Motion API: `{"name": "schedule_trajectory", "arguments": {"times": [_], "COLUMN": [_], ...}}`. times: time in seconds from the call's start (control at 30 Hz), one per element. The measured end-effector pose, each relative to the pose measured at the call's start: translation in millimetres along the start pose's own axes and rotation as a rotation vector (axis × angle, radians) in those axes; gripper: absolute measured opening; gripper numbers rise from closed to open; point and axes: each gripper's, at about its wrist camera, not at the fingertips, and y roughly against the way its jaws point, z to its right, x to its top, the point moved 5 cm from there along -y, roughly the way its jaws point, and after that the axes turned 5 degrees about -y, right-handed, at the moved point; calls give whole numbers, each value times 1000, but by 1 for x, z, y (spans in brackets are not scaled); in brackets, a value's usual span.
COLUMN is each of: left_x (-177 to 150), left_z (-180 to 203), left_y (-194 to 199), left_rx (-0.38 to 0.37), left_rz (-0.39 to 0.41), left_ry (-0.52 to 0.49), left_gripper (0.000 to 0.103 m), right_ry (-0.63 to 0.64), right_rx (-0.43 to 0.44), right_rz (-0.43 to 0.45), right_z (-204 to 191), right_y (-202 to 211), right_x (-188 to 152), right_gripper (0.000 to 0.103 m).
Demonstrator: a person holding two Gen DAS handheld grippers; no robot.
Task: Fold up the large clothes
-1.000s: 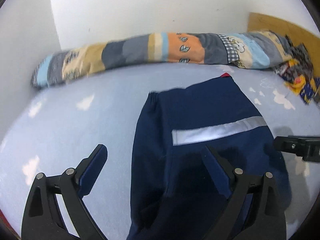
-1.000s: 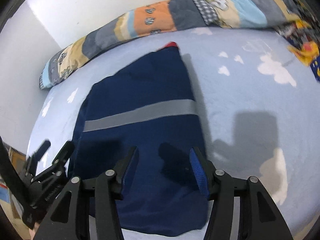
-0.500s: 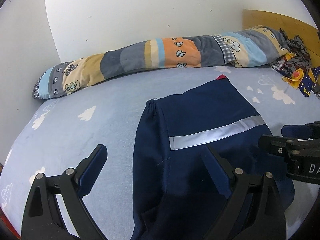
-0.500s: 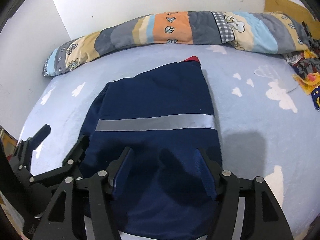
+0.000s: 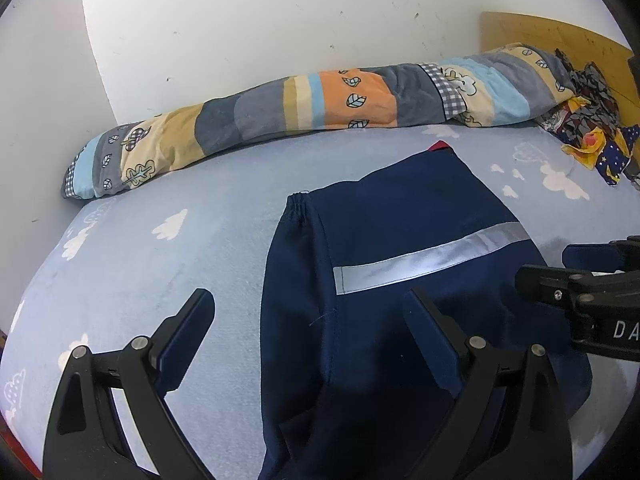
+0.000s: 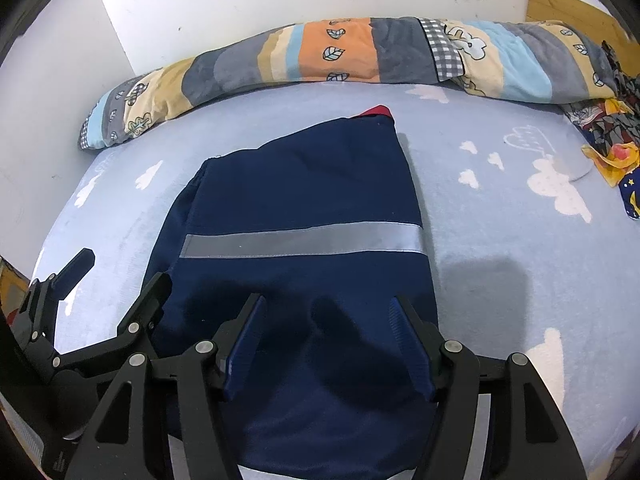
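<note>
Navy work garment (image 6: pixel 304 216) lies folded into a compact block on the bed (image 6: pixel 500 240), middle of the pale blue cloud-print sheet, a grey reflective stripe (image 6: pixel 300 244) running across its top layer. Red trim (image 6: pixel 376 110) peeks out at the far corner; a gathered elastic edge (image 5: pixel 298 200) shows at the far left corner.

Left gripper (image 5: pixel 308 344) — jaws wide apart, nothing between the pads; its right finger hangs over the near left part of the garment, the left finger over bare sheet. Right gripper (image 6: pixel 326 344) — jaws parted, poised above the near edge of the garment, gripping nothing. Whether either touches the cloth cannot be told.

Risks, as judgement:
- Left jaws straddle the garment's left edge. Closing there could pinch up only the top layer, or catch the sheet with it, and drag the fold open.
- The stacked layers look loose at the near edge; lifting one side only would likely skew the block, so that the stripe runs crooked.
- The two grippers sit close together — a sideways move by either could knock the other.

No containers in view. A rolled patchwork quilt (image 5: pixel 320 108) lies along the far wall, a heap of patterned clothes (image 5: pixel 592 132) far right, well apart from the garment.
</note>
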Motion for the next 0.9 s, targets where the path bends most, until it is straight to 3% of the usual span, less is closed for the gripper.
{"name": "schedule_trajectory", "arguments": {"times": [0.67,0.77,0.9], "left_x": [-6,-16,-45], "left_z": [1,3,10], "left_y": [-8,-21,-54], "left_rx": [-12,-37,-109], "left_rz": [-53,-133,-345], "left_ry": [-7,-7,-1], "left_gripper": [96,96,97], "right_ry": [1,9,-30], "right_rx": [-21,-34,-31], "right_rz": [-34,-61,-158], "right_z": [0,0,9], "right_y": [-9,-16,-37], "right_x": [-5,-8,-17], "right_gripper": [70,70,70]}}
